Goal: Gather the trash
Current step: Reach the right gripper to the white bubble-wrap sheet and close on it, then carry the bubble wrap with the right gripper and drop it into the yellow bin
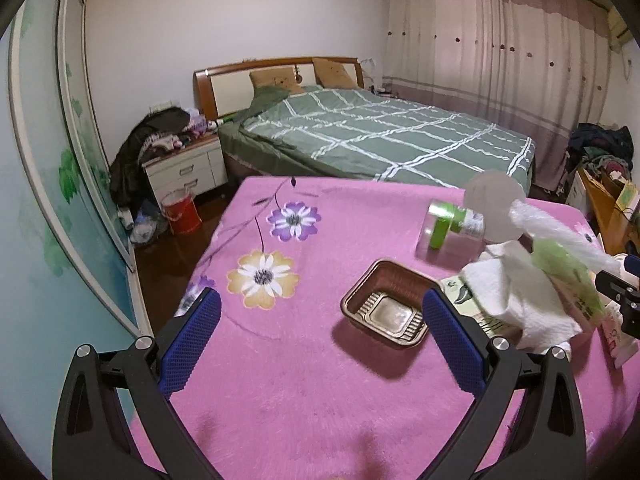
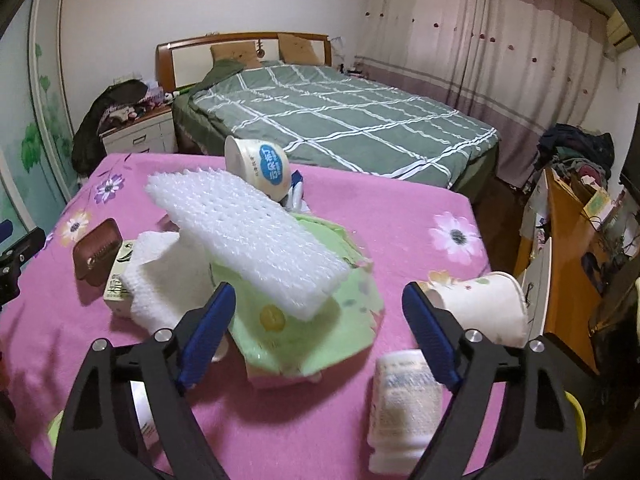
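Note:
Trash lies on a pink flowered cloth [image 1: 288, 360]. My left gripper [image 1: 320, 320] is open and empty, with a brown plastic tray [image 1: 386, 311] just inside its right finger. Beyond lie a clear jar with a green label [image 1: 452, 228] and crumpled white tissue [image 1: 516, 292]. My right gripper [image 2: 318, 312] is open and empty above a green wrapper [image 2: 320, 320] topped by white foam netting [image 2: 248, 232]. A white bottle [image 2: 404, 400] lies by its right finger, a paper cup [image 2: 484, 304] further right. A white tub [image 2: 260, 166] lies behind.
A green checked bed [image 1: 380, 136] stands behind the table. A white nightstand [image 1: 188, 168] with clothes and a red bucket [image 1: 182, 212] are at the left. A wooden desk [image 2: 568, 248] with clutter is at the right. A carton [image 2: 118, 276] lies beside the tissue.

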